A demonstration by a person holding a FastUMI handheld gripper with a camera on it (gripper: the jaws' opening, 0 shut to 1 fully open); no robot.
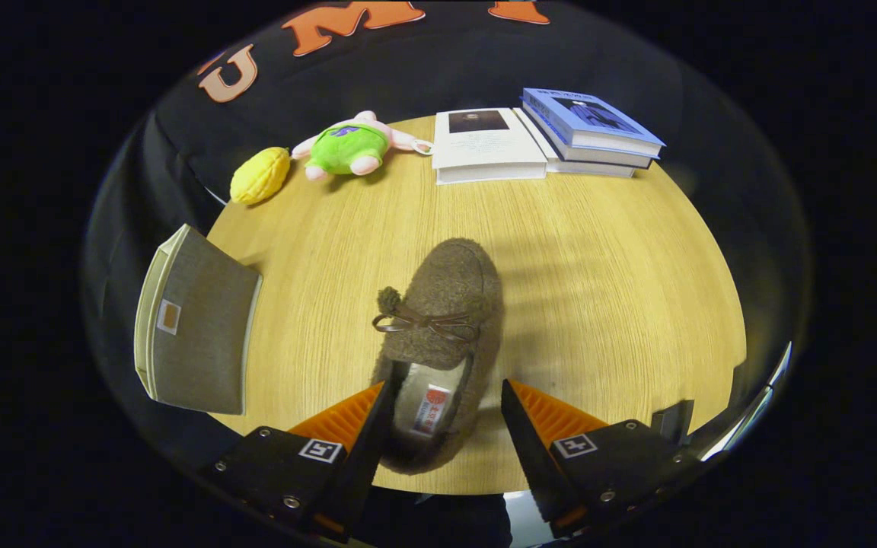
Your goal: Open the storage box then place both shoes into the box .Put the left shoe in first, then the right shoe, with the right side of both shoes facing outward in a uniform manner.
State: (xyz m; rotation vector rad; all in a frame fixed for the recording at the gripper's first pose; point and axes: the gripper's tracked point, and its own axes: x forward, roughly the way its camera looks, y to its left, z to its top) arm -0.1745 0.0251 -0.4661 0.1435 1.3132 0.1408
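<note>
A brown fuzzy slipper (442, 297) with a small bow lies on the round wooden table (598, 289), toe pointing away from me. Its heel end and opening sit between my fingers. My gripper (445, 384) is open: the left orange finger (347, 415) is right against the slipper's left side, and the right finger (553, 415) stands a little off its right side. The grey fabric storage box (199, 335) stands at the table's left edge, left of my left finger. I cannot tell how its lid stands.
Beyond the slipper, at the table's far side, lie a yellow corn toy (259, 175), a pink plush in green (347, 146), an open book (488, 144) and a stack of blue books (591, 129). Bare tabletop stretches right of the slipper.
</note>
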